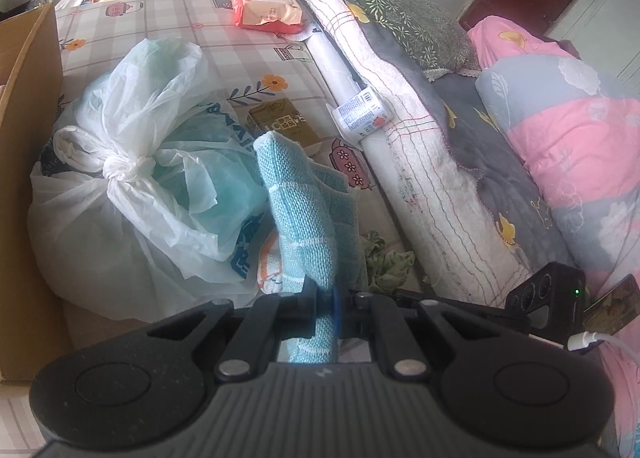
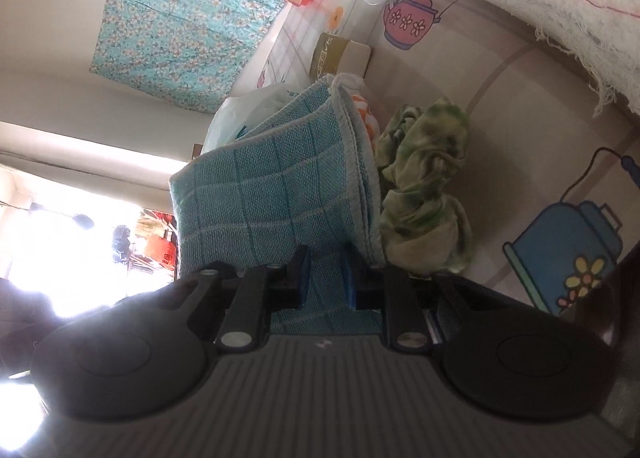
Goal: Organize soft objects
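Nearest item, both views: black gripper bodies with ribbed grey housings. Left gripper [image 1: 325,308]: jaws clenched tight on a teal checked cloth [image 1: 308,214], which rises from between the pads, long axis running up and away from the jaws, its folded top corner standing highest, just ahead of a gold carton [image 1: 284,124]. Right gripper [image 2: 326,276]: jaws closed down on the same teal checked cloth [image 2: 276,194], blue pads pressing a narrow fold of it; the rest fans out beyond and to the left of the jaws in layered folds, white-edged hem turned to the right. Crumpled green cloth [image 2: 426,194]: on the sheet just right of the right jaws, beside the teal folds; whether they touch cannot be told. Surface: bed sheet [image 1: 224,38] with a pale check and printed teapots and flowers. Left of the left jaws: knotted white plastic bags [image 1: 132,186] with bluish contents, then a cardboard box wall [image 1: 24,138]. Right of the left jaws: long white towel roll [image 1: 420,162] with coloured stitched lines, a labelled white tube [image 1: 356,110] against it, grey and pink quilts [image 1: 560,130] beyond. Far ahead: red-and-white packet [image 1: 264,4]. Room: pale walls, teal floral curtain [image 2: 188,14], bright window to the left of the right jaws.
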A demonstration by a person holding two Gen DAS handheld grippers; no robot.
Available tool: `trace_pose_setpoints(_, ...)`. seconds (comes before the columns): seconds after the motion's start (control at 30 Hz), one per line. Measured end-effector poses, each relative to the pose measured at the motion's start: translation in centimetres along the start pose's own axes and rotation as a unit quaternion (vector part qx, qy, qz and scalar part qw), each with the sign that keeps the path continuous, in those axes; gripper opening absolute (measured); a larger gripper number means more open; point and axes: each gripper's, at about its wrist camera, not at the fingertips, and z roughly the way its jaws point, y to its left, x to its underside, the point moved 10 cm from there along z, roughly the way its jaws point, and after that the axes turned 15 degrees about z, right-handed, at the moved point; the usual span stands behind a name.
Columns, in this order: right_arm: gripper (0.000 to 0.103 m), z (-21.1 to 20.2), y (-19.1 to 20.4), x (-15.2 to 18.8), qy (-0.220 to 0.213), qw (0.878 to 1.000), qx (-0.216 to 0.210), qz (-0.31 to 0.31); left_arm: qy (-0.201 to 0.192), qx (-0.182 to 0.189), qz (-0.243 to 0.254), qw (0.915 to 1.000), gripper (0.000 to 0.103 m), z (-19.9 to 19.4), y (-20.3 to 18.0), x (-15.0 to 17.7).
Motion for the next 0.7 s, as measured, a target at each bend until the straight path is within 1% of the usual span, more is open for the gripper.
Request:
trace_pose_setpoints(0.1, 0.016, 0.1, -0.4, -0.4, 0.003, 1.0, -0.006, 0.02, 0.001, 0.014, 0.008, 0.9999, 0.01, 1.2, -0.7, -0.5)
trace_pose_setpoints(0.13, 0.016, -0.2, -0.4, -0.7, 0.004, 1.0, -0.008, 0.025, 0.002, 0.021, 0.01, 0.9997, 0.012, 1.6, -1.0, -0.6)
trace_pose_setpoints(0.17, 0.016, -0.2, -0.5, -0.8, 0.005, 1.0, -0.01, 0.029, 0.003, 0.028, 0.012, 0.9995, 0.016, 1.9, -1.2, -0.7)
trace_pose_setpoints(0.2, 0.016, -0.2, -0.7, -0.9, 0.007, 0.999, -0.012, 0.035, 0.001, 0.03, 0.016, 0.9994, 0.016, 2.0, -1.4, -0.8)
trace_pose_setpoints(0.3, 0.016, -0.4, -1.1, -1.2, 0.012, 0.998, -0.022, 0.058, -0.007, 0.033, 0.029, 0.999, 0.02, 2.4, -1.7, -1.1)
trace_pose_setpoints(0.37, 0.016, -0.7, -1.4, -1.4, 0.013, 0.997, -0.029, 0.07, -0.009, 0.038, 0.029, 0.9988, 0.028, 2.5, -1.7, -1.3)
trace_pose_setpoints(0.47, 0.016, -1.0, -1.8, -1.7, 0.017, 0.994, -0.043, 0.095, -0.014, 0.052, 0.026, 0.9982, 0.036, 2.6, -1.7, -1.6)
trace_pose_setpoints(0.57, 0.016, -1.3, -2.1, -2.0, 0.022, 0.992, -0.052, 0.112, -0.02, 0.062, 0.036, 0.9972, 0.042, 2.3, -1.8, -1.7)
trace_pose_setpoints(0.7, 0.016, -1.5, -2.7, -2.5, 0.03, 0.988, -0.066, 0.136, -0.021, 0.066, 0.05, 0.9963, 0.046, 2.4, -2.1, -1.7)
